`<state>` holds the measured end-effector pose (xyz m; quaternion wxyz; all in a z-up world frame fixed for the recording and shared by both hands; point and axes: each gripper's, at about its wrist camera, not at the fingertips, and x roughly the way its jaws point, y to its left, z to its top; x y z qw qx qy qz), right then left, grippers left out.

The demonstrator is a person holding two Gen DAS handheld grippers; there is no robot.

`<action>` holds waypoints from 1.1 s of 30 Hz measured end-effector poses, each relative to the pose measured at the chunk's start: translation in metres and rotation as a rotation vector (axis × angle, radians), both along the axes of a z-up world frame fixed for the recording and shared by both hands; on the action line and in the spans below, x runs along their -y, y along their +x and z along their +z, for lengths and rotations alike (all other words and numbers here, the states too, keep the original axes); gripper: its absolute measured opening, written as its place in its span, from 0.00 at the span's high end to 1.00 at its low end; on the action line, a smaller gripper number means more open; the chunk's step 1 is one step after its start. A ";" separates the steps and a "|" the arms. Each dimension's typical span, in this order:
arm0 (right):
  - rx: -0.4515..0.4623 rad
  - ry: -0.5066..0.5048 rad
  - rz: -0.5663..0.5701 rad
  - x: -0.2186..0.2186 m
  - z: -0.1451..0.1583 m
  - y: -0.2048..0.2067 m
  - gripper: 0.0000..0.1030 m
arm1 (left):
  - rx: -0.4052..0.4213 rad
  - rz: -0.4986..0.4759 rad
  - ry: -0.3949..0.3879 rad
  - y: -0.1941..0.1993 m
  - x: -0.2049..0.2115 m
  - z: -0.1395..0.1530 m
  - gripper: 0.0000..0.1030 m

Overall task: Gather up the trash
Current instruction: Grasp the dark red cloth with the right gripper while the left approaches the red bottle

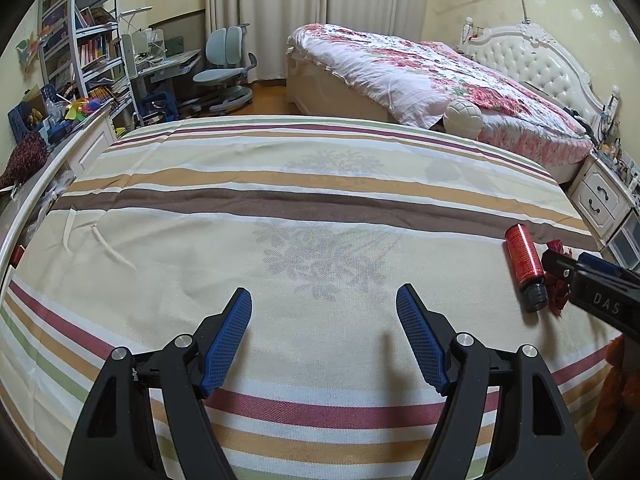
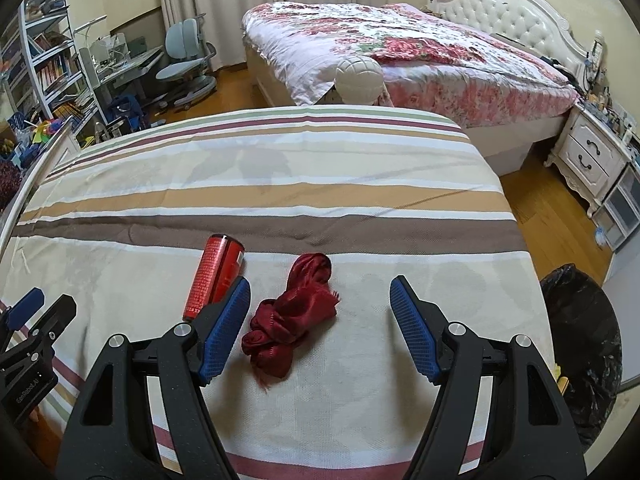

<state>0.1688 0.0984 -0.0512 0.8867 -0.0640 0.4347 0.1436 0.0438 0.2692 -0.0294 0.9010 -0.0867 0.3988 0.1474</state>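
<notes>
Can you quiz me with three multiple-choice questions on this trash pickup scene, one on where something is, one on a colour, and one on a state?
1. Where does the crumpled cloth lie?
A. On the floor
B. On the striped bedsheet, beside the can
C. Inside the bin

2. What colour is the can?
A. Red
B. Green
C. White

3. How are the right gripper fingers?
A. Shut on the cloth
B. Shut on the can
C. Open, holding nothing

Answers:
1. B, the cloth rests on the sheet just right of the lying can in the right wrist view.
2. A, its body is shiny red with a dark cap end.
3. C, the blue pads stand apart either side of the cloth without pressing it.
</notes>
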 end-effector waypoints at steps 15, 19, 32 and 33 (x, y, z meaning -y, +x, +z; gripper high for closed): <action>-0.009 -0.001 0.015 0.024 -0.004 -0.009 0.71 | 0.006 -0.079 0.003 0.012 0.032 0.001 0.28; -0.005 0.003 -0.001 0.039 -0.005 -0.009 0.72 | 0.012 -0.115 -0.002 0.019 0.050 0.003 0.28; 0.006 0.019 -0.007 0.064 -0.006 -0.006 0.72 | 0.025 -0.202 0.021 0.047 0.102 0.010 0.26; 0.007 0.019 -0.006 0.064 -0.006 -0.006 0.72 | 0.022 -0.204 0.025 0.050 0.105 0.009 0.26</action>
